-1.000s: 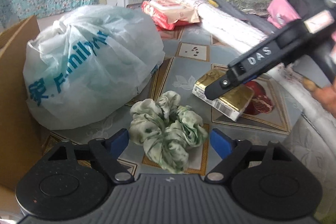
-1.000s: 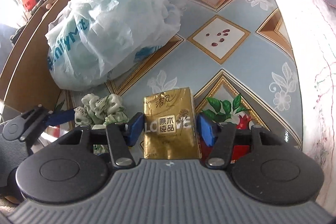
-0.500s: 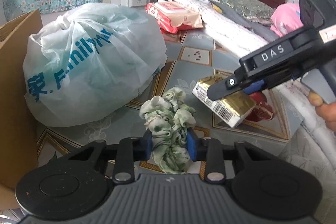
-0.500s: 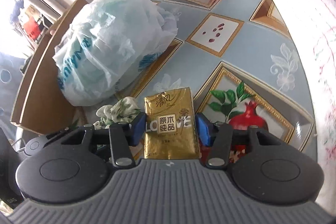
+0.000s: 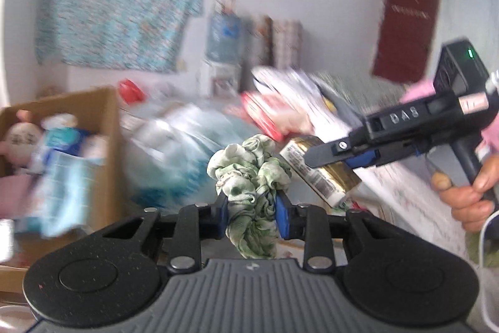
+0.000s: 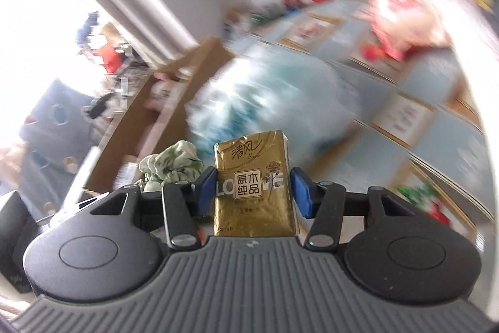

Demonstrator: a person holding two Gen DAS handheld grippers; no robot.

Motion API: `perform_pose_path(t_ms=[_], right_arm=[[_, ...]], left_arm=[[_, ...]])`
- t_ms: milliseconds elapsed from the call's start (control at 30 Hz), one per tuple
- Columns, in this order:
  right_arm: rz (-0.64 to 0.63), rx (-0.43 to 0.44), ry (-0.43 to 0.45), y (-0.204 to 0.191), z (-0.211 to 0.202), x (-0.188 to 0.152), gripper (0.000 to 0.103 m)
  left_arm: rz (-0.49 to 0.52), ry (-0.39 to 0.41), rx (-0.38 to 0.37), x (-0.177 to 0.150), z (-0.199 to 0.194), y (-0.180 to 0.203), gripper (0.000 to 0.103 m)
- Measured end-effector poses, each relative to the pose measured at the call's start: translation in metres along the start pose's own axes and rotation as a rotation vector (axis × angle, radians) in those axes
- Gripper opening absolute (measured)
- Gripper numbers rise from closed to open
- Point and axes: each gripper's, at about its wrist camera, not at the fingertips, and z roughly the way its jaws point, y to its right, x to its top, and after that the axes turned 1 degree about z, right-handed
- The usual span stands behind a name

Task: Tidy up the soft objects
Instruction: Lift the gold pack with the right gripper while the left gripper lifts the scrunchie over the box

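Table (image 6: pixel 443 127) with blue floral, gold-framed covering, blurred, bulging white-and-teal plastic bag (image 6: pixel 268 102) resting on it, red-and-pink packet (image 6: pixel 402 21) lying further back, open cardboard box (image 5: pixel 78 139) beside bag.

A scrunchie (image 5: pixel 249 177) sits between the left gripper's (image 5: pixel 252 216) pads, a tissue pack (image 6: pixel 254 186) just right of it in the right gripper (image 6: pixel 254 192), a plastic bag (image 5: pixel 187 152) behind both, and a box (image 5: pixel 62 152) left of the bag.

Motion blur smears the pale blue-printed plastic bag (image 5: pixel 184 145) and the brown cardboard box's (image 5: pixel 106 120) contents.
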Motion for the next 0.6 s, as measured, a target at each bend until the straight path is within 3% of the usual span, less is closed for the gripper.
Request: perform_pose_path(t_ms=[167, 333, 600], right_arm=[[-0.105, 0.16, -0.021, -0.055, 0.03, 0.025, 0.05], [-0.19, 0.273, -0.115, -0.112, 0.082, 0.042, 0.051], [-0.334, 0.24, -0.303, -0.188, 0.16, 0.05, 0.051]], left_arm=[[-0.101, 0.029, 0.126, 0.012, -0.039, -0.057, 0.033], [-0.173, 0.002, 0.27, 0.011, -0.057, -0.11, 0.033], [-0.233, -0.06, 0.301, -0.002, -0.058, -0.155, 0.034]])
